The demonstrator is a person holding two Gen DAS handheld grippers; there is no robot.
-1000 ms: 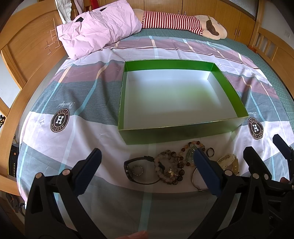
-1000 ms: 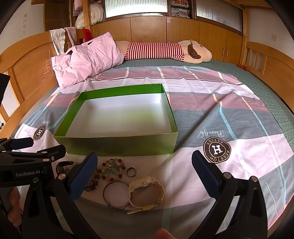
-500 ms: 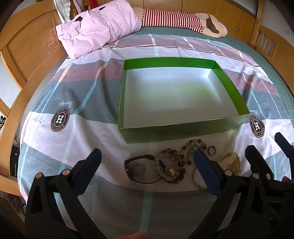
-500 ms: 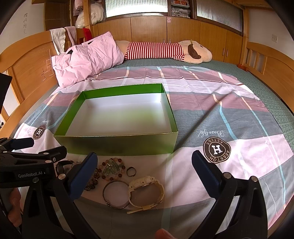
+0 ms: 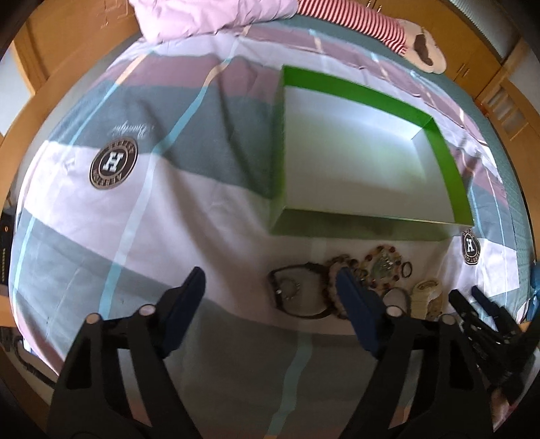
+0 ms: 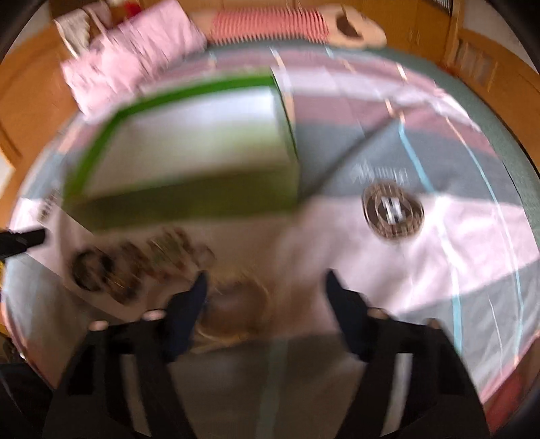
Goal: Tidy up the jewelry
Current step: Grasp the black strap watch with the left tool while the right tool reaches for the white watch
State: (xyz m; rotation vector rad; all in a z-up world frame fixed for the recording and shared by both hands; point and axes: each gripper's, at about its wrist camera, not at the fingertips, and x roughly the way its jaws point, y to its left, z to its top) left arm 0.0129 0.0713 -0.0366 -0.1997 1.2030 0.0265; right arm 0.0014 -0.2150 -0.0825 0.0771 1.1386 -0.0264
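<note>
Jewelry lies in a row on the bedspread in front of an empty green box [image 5: 442, 162]: a black watch [image 5: 297, 295], bead bracelets [image 5: 381, 265], a small dark ring [image 5: 407, 269], a silver bangle [image 5: 398, 297] and a cream watch [image 5: 427, 293]. My left gripper [image 5: 269, 278] hovers over the row's left end with its jaws closing. The black watch shows in the gap beside the right finger, untouched. The right wrist view is badly blurred. My right gripper [image 6: 266, 280] is closing too, with the cream watch [image 6: 236, 304] below the gap near its left finger and no pad on it.
The green box [image 6: 185, 202] stands just behind the jewelry. A pink pillow [image 5: 209, 13] and a striped plush toy [image 5: 354, 20] lie at the head of the bed. Wooden bed frame [image 5: 67, 40] runs along the sides. My right gripper [image 5: 482, 314] shows at the left view's lower right.
Both grippers have dropped and tipped down toward the bed, and both pairs of jaws have narrowed. The left view has shifted left and rolled. The right view has become motion-blurred.
</note>
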